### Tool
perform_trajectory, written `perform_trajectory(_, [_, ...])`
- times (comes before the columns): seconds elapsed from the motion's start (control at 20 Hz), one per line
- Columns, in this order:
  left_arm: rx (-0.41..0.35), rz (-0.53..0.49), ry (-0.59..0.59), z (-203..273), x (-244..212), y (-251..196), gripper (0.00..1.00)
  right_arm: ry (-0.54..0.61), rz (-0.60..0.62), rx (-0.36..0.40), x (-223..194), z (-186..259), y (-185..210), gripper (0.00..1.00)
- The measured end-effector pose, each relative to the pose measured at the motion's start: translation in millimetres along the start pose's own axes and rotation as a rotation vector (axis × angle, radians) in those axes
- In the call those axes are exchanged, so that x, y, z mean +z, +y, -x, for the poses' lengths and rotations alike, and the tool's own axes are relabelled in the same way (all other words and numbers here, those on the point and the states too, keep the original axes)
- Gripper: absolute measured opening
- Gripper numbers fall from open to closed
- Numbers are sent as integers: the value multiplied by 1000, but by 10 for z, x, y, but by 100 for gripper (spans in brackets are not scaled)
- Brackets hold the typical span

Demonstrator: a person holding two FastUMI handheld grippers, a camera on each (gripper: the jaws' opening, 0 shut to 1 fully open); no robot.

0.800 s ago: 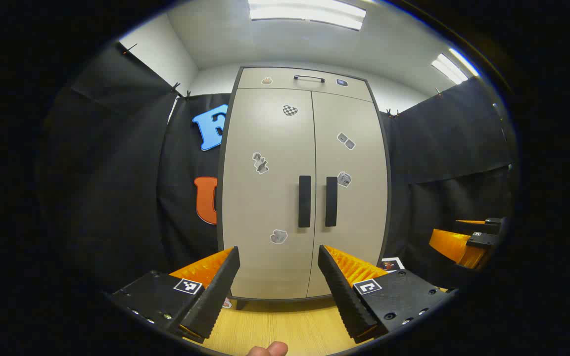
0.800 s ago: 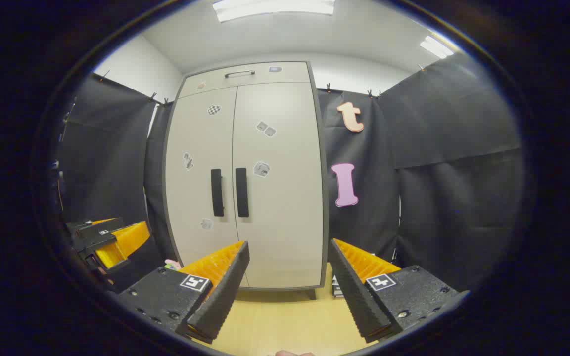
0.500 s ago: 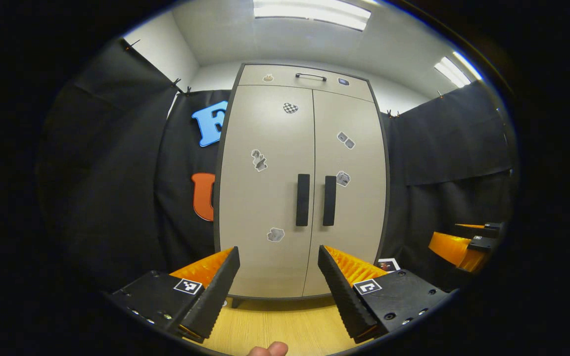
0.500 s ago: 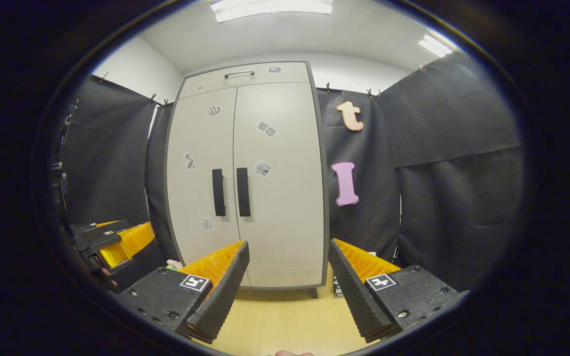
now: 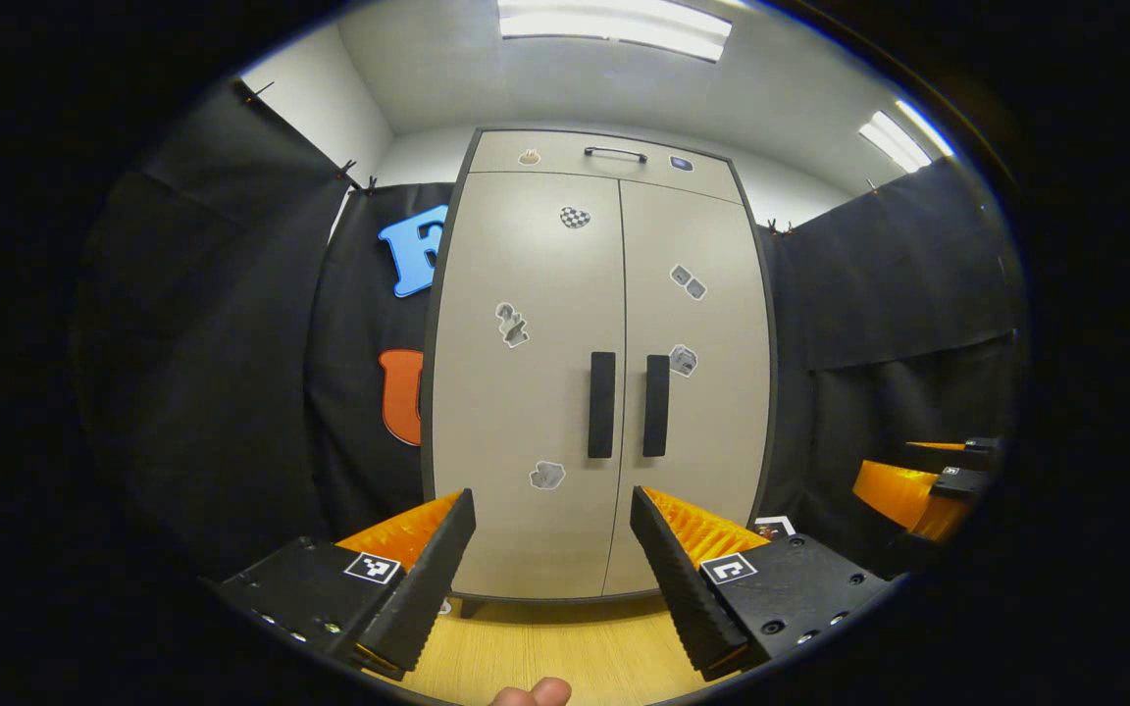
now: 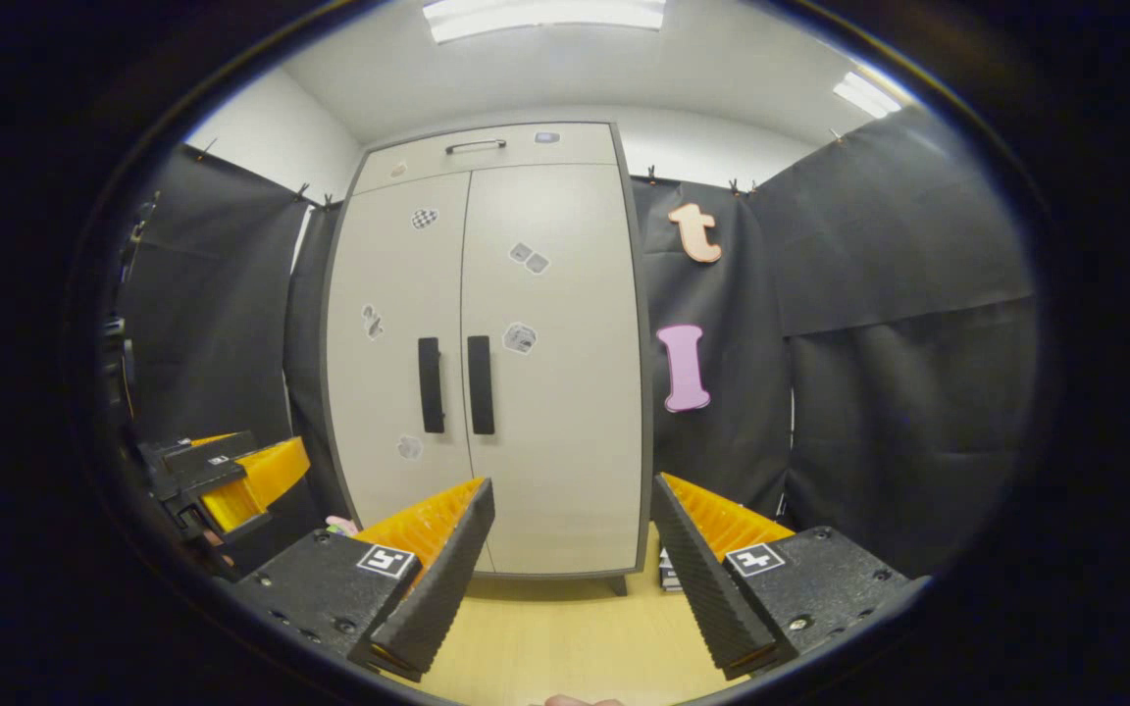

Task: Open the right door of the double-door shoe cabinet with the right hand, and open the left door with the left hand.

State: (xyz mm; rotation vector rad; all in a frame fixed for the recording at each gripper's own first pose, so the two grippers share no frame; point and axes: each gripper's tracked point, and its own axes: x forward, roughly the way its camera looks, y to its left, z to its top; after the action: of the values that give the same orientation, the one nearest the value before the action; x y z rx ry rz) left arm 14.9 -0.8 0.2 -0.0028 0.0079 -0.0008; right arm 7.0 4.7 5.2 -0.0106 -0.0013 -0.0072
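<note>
The tall beige double-door shoe cabinet [image 5: 599, 373] stands on a pale wooden floor [image 5: 545, 652], and its lower front edge is partly hidden behind the gripper fingers in both views. The small grey stickers [image 5: 513, 325] scattered over its doors are too small to make out. A flat printed item [image 5: 773, 527] lies on the floor just right of the cabinet, half cut off behind a finger, and a small pink thing [image 6: 339, 525] near the cabinet's left foot is unclear.

Both doors are closed: the left door [image 5: 526, 392] and the right door [image 5: 697, 392] meet at the middle seam, with the left black bar handle [image 5: 602, 404] and the right black bar handle [image 5: 656, 405] just beside it (one on each side). Above the doors runs a narrow top panel with a thin dark handle [image 5: 614, 152].

The left gripper [image 5: 553, 574] has its jaws spread wide, holding nothing, well short of the cabinet. The right gripper [image 6: 573, 574] is likewise spread wide and empty, apart from the cabinet; from the left gripper view it appears far right of the cabinet [image 5: 928, 480], partly cut off. A fingertip [image 5: 531, 694] shows below the cabinet at the picture's bottom edge.
</note>
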Motion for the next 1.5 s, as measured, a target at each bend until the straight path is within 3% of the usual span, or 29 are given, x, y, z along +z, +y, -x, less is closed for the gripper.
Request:
perform_trajectory(0.45, [26, -15, -4, 31, 27, 128, 95, -4, -2, 26, -9, -87, 140, 96])
perform_trajectory(0.6, [30, -18, 0, 89, 16, 149, 95, -25, 12, 54, 119, -235, 261, 100])
perform_trajectory(0.9, [24, -24, 10, 285, -48, 107, 95, -62, 33, 156, 527, -980, 703, 99])
perform_trajectory(1.15, [1, -27, 40, 447, -231, 48, 95, -28, 50, 129, 658, -1803, 934, 100])
perform_trajectory(1.25, [7, -38, 57, 470, -307, 68, 95, -2, 31, 125, 638, -2078, 1024, 96])
perform_trajectory(1.45, [17, -20, 78, 452, -395, 114, 95, 66, 13, 113, 487, -2533, 1128, 100])
perform_trajectory(1.5, [19, -13, 80, 444, -424, 133, 95, 65, 18, 99, 471, -2618, 1115, 96])
